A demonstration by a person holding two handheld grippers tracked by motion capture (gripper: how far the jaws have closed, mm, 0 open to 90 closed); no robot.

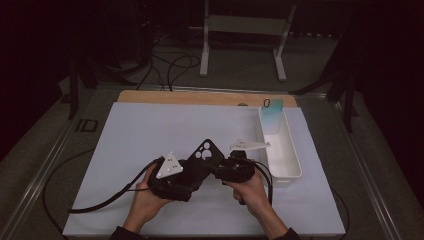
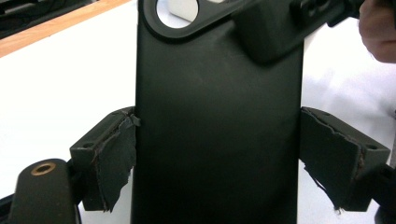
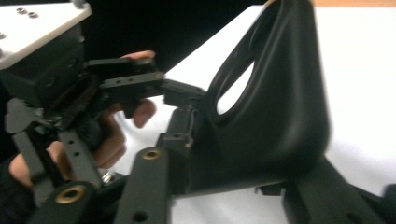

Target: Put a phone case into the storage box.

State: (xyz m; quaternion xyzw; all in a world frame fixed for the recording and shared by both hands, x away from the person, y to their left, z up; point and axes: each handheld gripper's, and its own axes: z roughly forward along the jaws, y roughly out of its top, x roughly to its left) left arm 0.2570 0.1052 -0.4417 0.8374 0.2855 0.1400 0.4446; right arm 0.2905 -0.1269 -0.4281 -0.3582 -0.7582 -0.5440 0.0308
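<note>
High view showed the case (image 1: 202,159) raised over the white mat (image 1: 140,150), between the two grippers. The left gripper (image 2: 217,158) clamped the case's long sides, pads (image 2: 116,158) pressed against both edges. The right gripper (image 3: 233,186) seemed closed on the case's camera end, though blur hid its pads. A white bin (image 1: 292,160) sat near.
</note>
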